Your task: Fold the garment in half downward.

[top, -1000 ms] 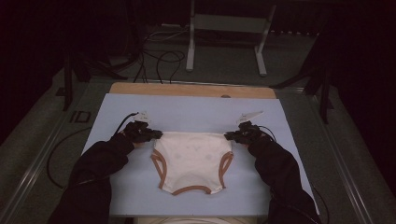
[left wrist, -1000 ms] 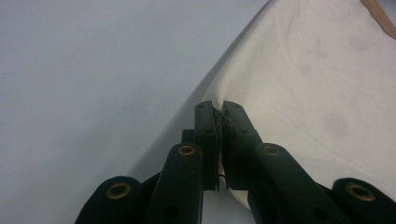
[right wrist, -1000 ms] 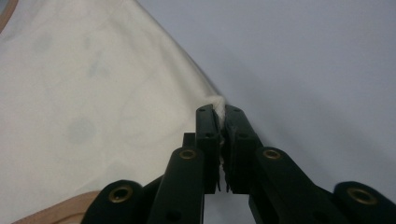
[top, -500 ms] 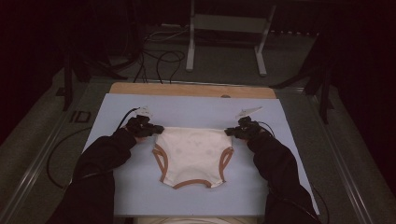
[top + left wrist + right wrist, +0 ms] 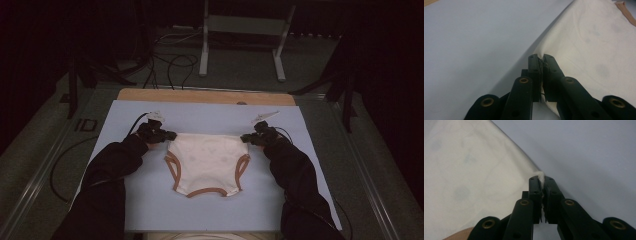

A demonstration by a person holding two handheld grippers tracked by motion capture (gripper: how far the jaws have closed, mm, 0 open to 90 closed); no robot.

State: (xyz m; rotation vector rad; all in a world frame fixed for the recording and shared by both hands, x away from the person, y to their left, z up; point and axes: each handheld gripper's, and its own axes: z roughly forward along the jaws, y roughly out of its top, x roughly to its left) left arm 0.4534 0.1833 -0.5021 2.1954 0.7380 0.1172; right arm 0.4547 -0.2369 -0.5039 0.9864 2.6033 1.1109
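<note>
1. The left gripper [image 5: 169,135] is squeezed tight on the top left corner of the little pants [image 5: 207,161]. In the left gripper view its two black jaws are pressed together with a bit of the cream cloth pinched between them [image 5: 541,65].

2. The right gripper [image 5: 246,138] is squeezed tight on the top right corner of the little pants. In the right gripper view a small white tuft of cloth pokes out between its jaws [image 5: 541,184].

3. The little pants are cream with a brown band around each leg hole and along the bottom. They are stretched out flat between the two grippers, with the top edge pulled straight.

4. The pants lie in the middle of a pale blue mat [image 5: 125,200]. The mat lies on a wooden board [image 5: 150,95], and a strip of the wood shows at the far edge.

5. The person's arms are in dark sleeves [image 5: 115,165] and come in from the near side, one on each side of the pants.

6. A thin black cable [image 5: 60,165] runs off the left side of the mat.

7. Behind the table stands a grey metal frame [image 5: 205,45] on the dark floor, with more cables near it.
</note>
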